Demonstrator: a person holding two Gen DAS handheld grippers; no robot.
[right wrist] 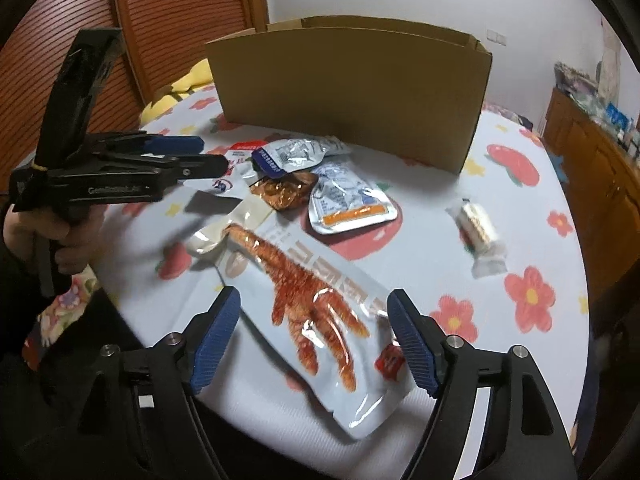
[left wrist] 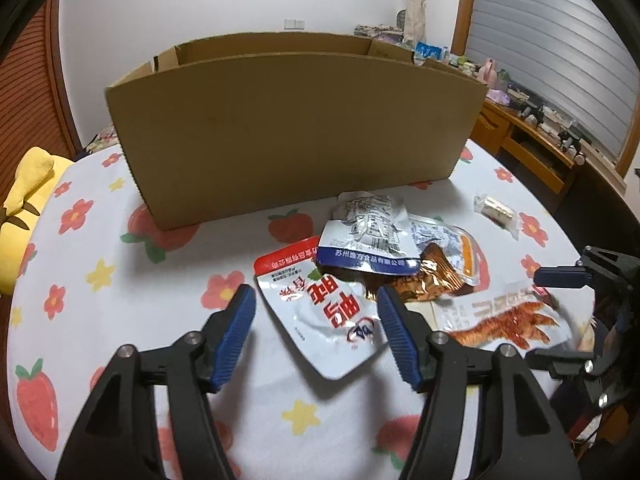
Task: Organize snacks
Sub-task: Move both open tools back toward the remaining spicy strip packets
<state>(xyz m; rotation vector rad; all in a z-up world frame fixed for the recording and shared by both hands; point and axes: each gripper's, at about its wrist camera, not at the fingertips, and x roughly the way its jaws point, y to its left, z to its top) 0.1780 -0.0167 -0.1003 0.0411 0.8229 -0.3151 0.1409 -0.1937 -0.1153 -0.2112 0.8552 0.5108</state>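
Strawberry-print cloth (right wrist: 500,320) covers the table. Nearest, the right gripper (right wrist: 314,334) stands wide around a chicken-foot packet (right wrist: 316,312), untouched, its long axis running away leftward. Leftward, the left gripper (left wrist: 316,320) gapes around a red-lettered pouch (left wrist: 320,320). Beyond stands a cardboard box (left wrist: 296,128).

wall: you face a plain white wall (left wrist: 200,4) with a switch plate (left wrist: 295,23)
door: brown slatted panel (right wrist: 72,12) on your left
window: shut grey blind (left wrist: 560,40) in a wood frame, on your right
curtain: pale, bunched up beside the blind (left wrist: 416,0)
desk: wooden, cluttered with small items (left wrist: 532,136), under the blind
cloth: white, with strawberry and flower print (left wrist: 100,240)
cushion: yellow (left wrist: 28,200), at the cloth's left edge
light: dim, indoor
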